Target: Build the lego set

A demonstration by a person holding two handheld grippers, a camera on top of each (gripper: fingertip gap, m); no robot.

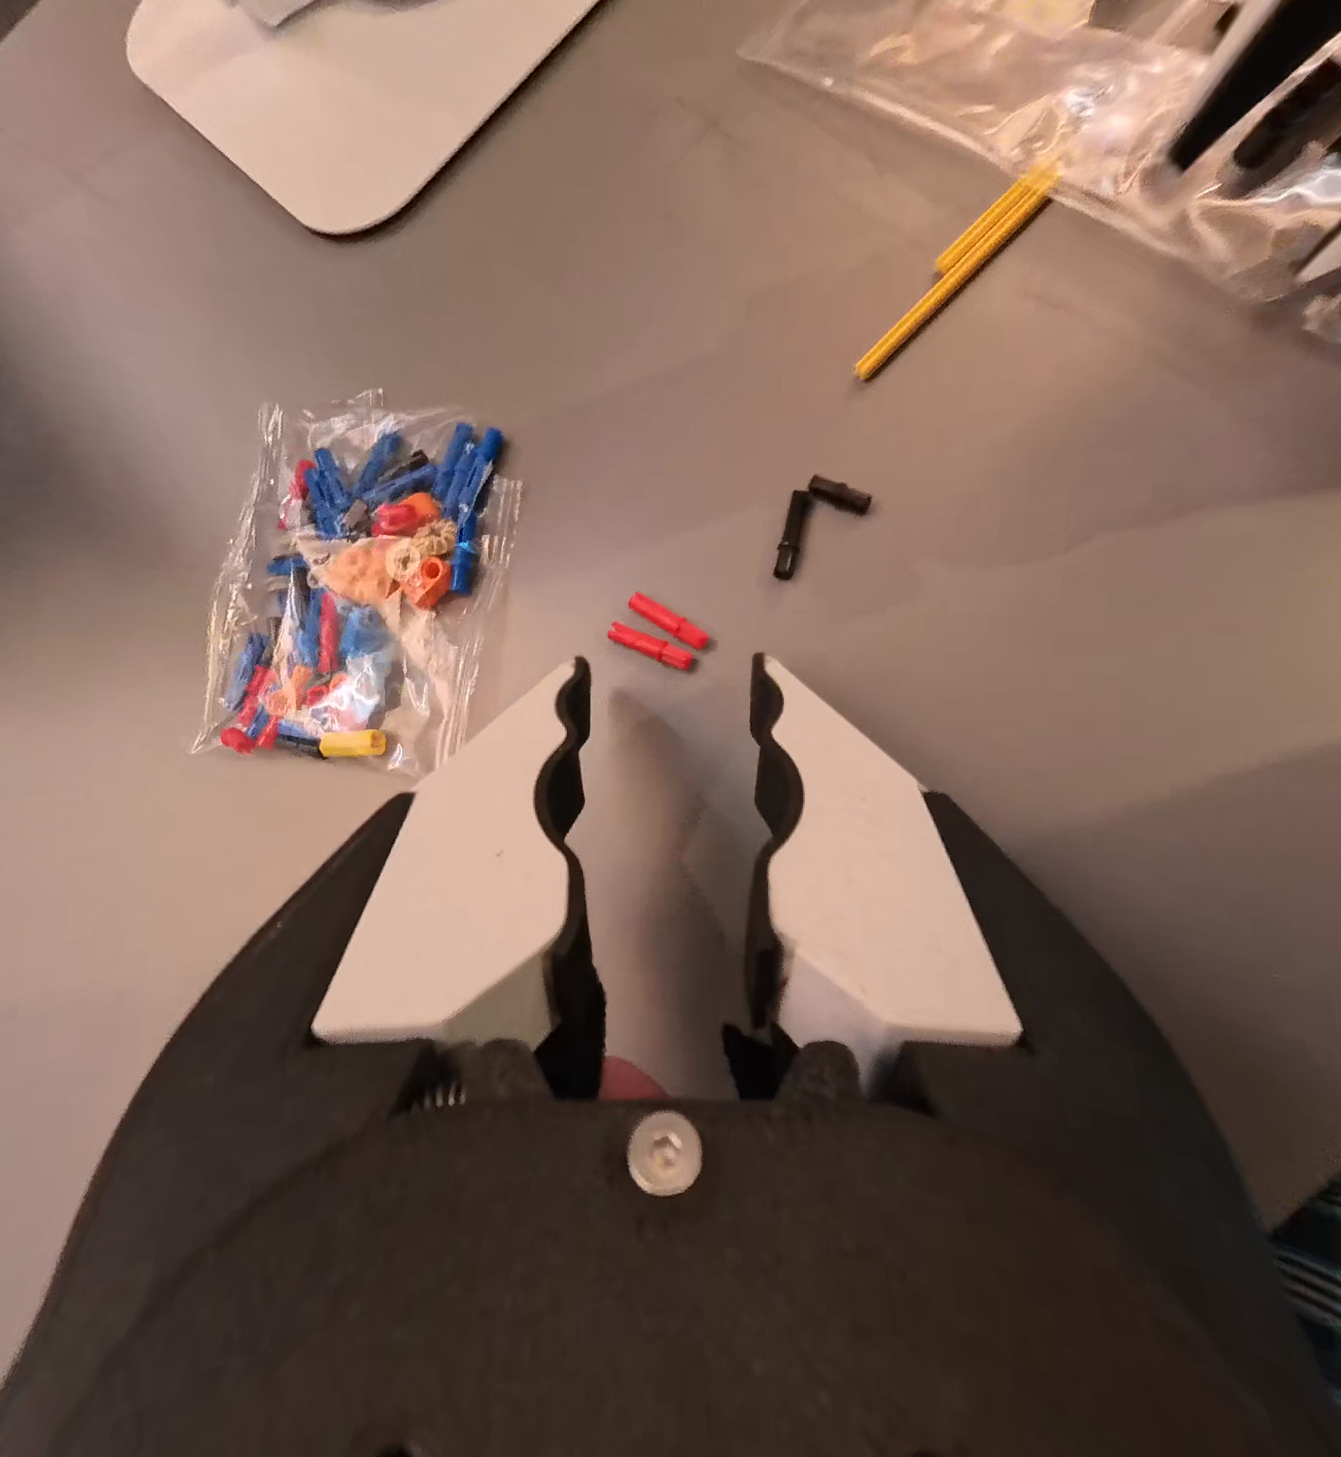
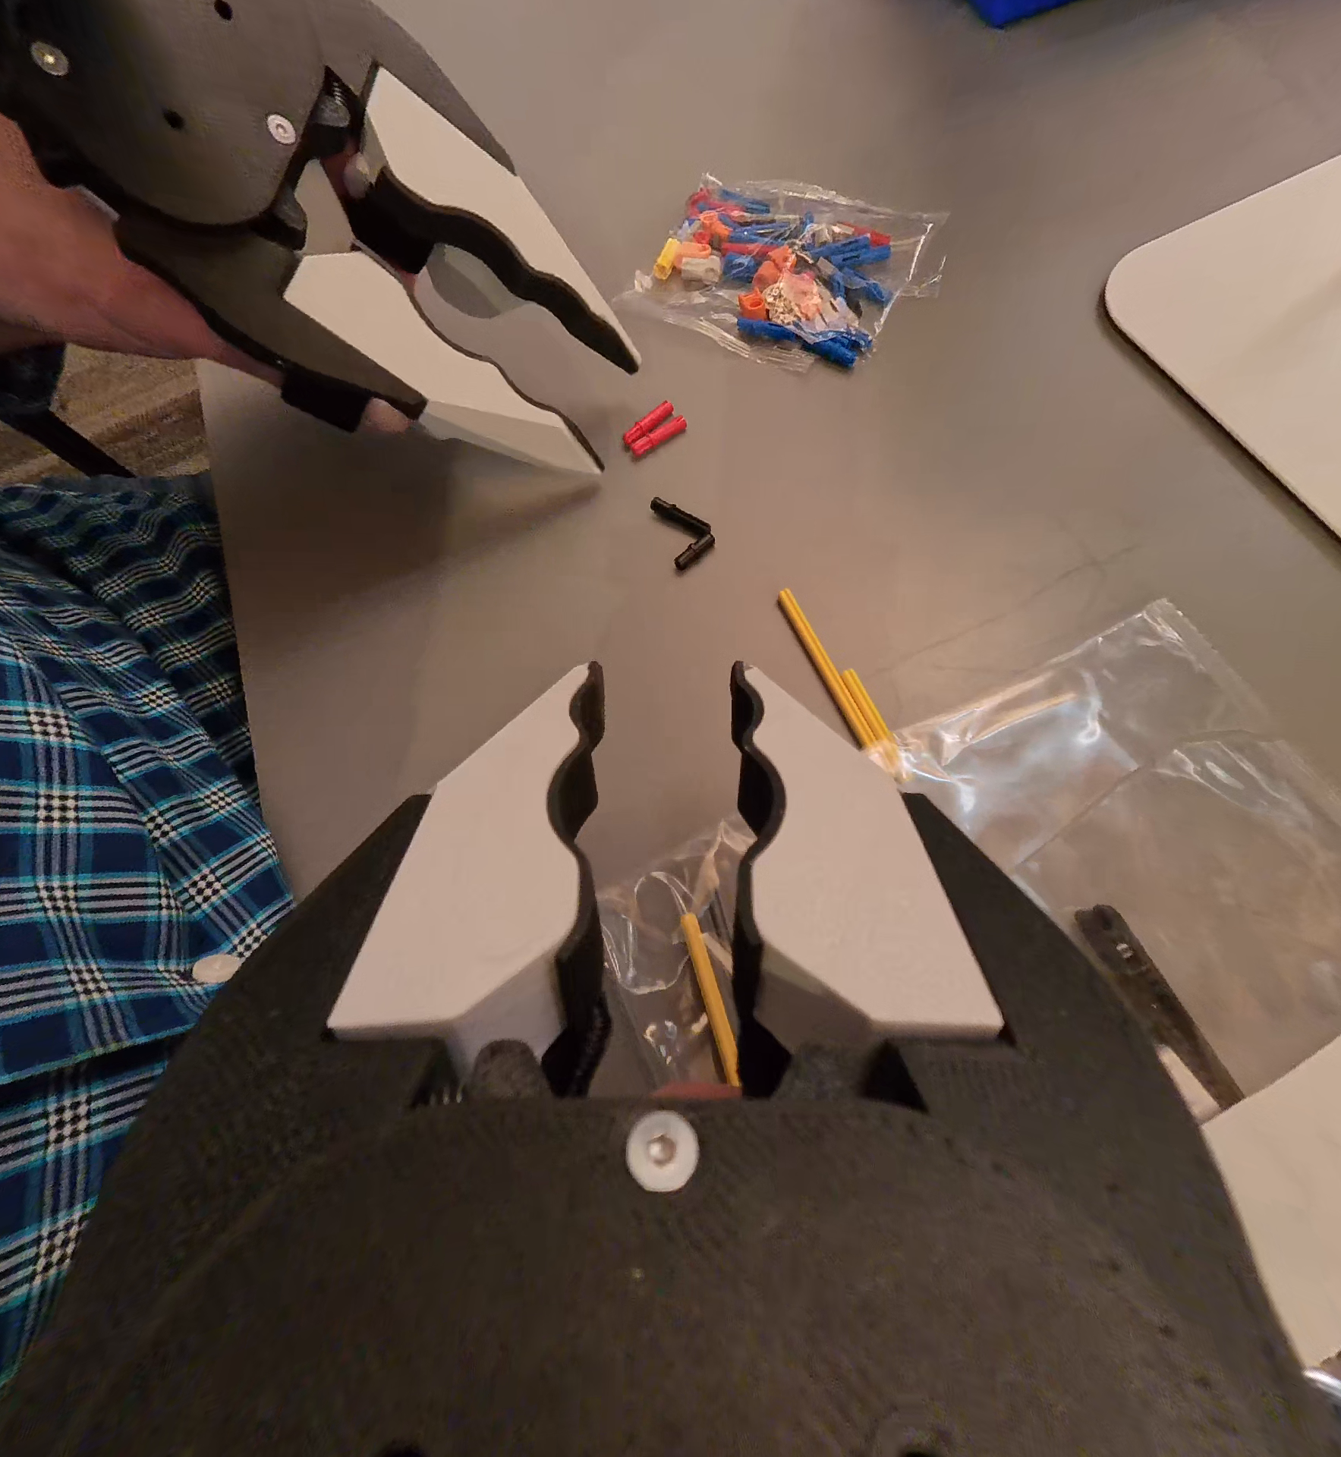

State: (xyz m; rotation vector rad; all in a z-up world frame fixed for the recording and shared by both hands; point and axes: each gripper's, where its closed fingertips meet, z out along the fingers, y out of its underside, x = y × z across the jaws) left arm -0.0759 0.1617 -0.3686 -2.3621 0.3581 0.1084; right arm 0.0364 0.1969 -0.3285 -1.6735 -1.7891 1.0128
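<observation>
While the left gripper (image 1: 671,670) hangs released and empty over the grey table (image 1: 1045,709), its own view puts the two red pins (image 1: 657,632) just ahead of its fingertips, a shade left of the centre line. They lie side by side, touching or nearly so, with their long axes running from upper left to lower right across the gap between the fingers. As I judge it, a straight reach forward would meet them at a slant, so the wrist needs a small turn to close across their width. Farther ahead and to the right lie two black pins (image 1: 817,522) set in an L, then the yellow axles (image 1: 959,268) partly under a clear bag (image 1: 1045,102). A small bag of parts (image 1: 359,583) sits well to the left.

From the right wrist view, the right gripper (image 2: 665,682) is also released and grasps nothing; a yellow axle (image 2: 710,1001) seen low between its fingers lies on the table beneath, with crumpled plastic. Ahead of it come the black pins (image 2: 683,534), then the red pins (image 2: 655,428), which lie just beside the tips of the left gripper (image 2: 616,418). Two more yellow axles (image 2: 840,678) lie to the right, their ends at the clear bag (image 2: 1124,788). Clearly the left is the nearer to the red pins; the right is nearer the black ones.
</observation>
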